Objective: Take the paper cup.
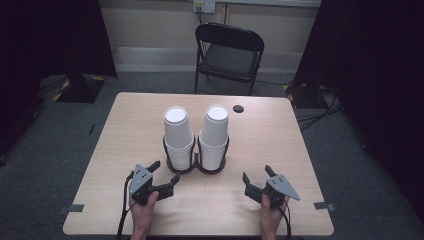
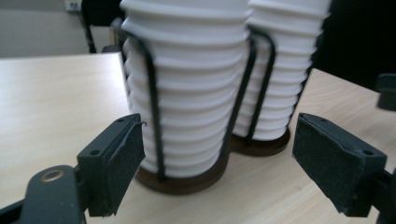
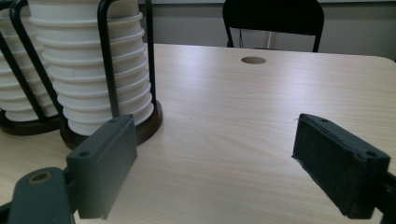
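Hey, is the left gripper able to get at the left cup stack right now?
Probably yes. The left gripper is open, and the left cup stack stands right ahead of it with bare table between. Its wire holder may hinder a low grip.

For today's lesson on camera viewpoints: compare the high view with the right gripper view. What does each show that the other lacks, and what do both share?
High view alone: both hands, the left tool and right tool, both open, the white tops of the cup stacks, the floor.
Right gripper view alone: the ribbed cup rims up close, stacked inside the black wire holder on its dark base.
Both: the two cup stacks, the wooden table, its round hole and the black chair.
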### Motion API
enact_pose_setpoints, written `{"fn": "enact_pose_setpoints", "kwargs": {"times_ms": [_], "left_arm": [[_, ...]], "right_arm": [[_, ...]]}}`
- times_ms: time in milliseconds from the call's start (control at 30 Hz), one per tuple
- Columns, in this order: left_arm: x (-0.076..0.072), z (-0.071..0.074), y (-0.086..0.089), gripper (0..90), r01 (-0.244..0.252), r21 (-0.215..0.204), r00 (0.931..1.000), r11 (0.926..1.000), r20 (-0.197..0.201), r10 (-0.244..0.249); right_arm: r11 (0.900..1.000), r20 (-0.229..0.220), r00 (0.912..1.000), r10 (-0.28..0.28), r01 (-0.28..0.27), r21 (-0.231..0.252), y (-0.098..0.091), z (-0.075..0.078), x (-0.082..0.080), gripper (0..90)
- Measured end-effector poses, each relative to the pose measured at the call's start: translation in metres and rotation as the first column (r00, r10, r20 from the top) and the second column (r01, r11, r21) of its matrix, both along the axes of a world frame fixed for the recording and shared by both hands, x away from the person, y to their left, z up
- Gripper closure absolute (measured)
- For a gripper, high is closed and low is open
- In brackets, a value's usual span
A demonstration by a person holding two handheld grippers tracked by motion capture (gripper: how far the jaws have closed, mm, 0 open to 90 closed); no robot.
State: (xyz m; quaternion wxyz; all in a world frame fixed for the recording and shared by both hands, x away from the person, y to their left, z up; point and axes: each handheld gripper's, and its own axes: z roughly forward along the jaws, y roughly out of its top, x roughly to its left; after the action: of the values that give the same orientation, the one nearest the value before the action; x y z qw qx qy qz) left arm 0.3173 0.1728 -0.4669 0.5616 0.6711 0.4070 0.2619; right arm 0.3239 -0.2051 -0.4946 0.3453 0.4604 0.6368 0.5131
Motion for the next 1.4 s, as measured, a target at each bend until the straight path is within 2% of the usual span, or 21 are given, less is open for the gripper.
{"fn": "enact_pose_setpoints", "kwargs": {"times_ms": [33,133,167,200,433,467,600,700,867,967,1033,1233,1333,1367,1400], "left_arm": [[0.0,0.0,0.0,16.2,0.0,0.0,1.0,1.0,0.0,0.0],[0.001,0.013,-0.005,16.8,0.055,-0.002,0.9984,0.9985,0.012,-0.055],[0.001,0.013,-0.005,17.1,0.055,-0.002,0.9984,0.9985,0.012,-0.055],[0.001,0.018,-0.008,17.2,0.084,-0.008,0.9964,0.9964,0.015,-0.084],[0.002,0.031,-0.019,17.3,0.127,0.005,0.9915,0.9919,0.028,-0.127],[0.001,0.036,-0.023,17.8,0.143,0.003,0.9891,0.9897,0.034,-0.143],[0.001,0.045,-0.029,18.7,0.171,0.015,0.9837,0.9851,0.052,-0.172],[0.001,0.051,-0.032,19.2,0.182,0.004,0.9812,0.9833,0.064,-0.182],[0.006,0.066,-0.04,19.6,0.205,0.02,0.9752,0.9785,0.081,-0.206],[0.007,0.07,-0.043,19.9,0.217,0.026,0.9726,0.9759,0.081,-0.218],[0.009,0.074,-0.047,20.2,0.226,0.044,0.97,0.9732,0.083,-0.229],[0.019,0.084,-0.054,21.9,0.25,0.065,0.9655,0.966,0.058,-0.254],[0.026,0.09,-0.056,25.0,0.279,0.056,0.9591,0.9587,0.034,-0.281],[0.026,0.09,-0.056,25.4,0.279,0.056,0.9591,0.9587,0.034,-0.281],[0.028,0.094,-0.057,25.4,0.268,0.06,0.9624,0.9615,0.028,-0.27]], "right_arm": [[1.0,0.0,1.0,0.0,0.0,0.0,0.0,0.0,0.0,13.1],[0.9999,-0.007,0.9999,0.013,-0.013,0.005,0.0,0.0,0.0,13.0],[0.9999,-0.007,0.9999,0.013,-0.013,0.005,0.0,0.0,0.0,13.0],[0.9996,-0.008,0.9996,0.026,-0.026,0.012,-0.001,0.0,0.001,13.0],[0.9976,-0.017,0.9977,0.066,-0.066,0.022,0.0,0.0,0.001,12.9],[0.9962,-0.02,0.9962,0.085,-0.084,0.023,0.0,0.0,0.001,12.8],[0.9951,-0.013,0.9954,0.094,-0.094,0.031,0.001,0.0,0.0,13.0],[0.9942,-0.024,0.9947,0.1,-0.099,0.044,0.001,0.0,0.001,13.1],[0.9913,-0.016,0.9923,0.123,-0.122,0.05,0.0,0.0,0.0,13.5],[0.9902,-0.015,0.9912,0.132,-0.131,0.048,0.001,0.0,0.0,13.7],[0.9895,-0.016,0.9904,0.137,-0.136,0.047,0.001,0.0,0.0,13.7],[0.9893,-0.015,0.9903,0.138,-0.137,0.05,0.0,0.0,0.0,13.9],[0.9896,-0.017,0.9905,0.137,-0.136,0.048,0.001,0.0,0.0,14.0],[0.9896,-0.017,0.9905,0.137,-0.136,0.048,0.001,0.0,0.0,14.0],[0.9897,-0.016,0.9905,0.137,-0.136,0.045,0.001,0.0,0.0,14.0]]}}
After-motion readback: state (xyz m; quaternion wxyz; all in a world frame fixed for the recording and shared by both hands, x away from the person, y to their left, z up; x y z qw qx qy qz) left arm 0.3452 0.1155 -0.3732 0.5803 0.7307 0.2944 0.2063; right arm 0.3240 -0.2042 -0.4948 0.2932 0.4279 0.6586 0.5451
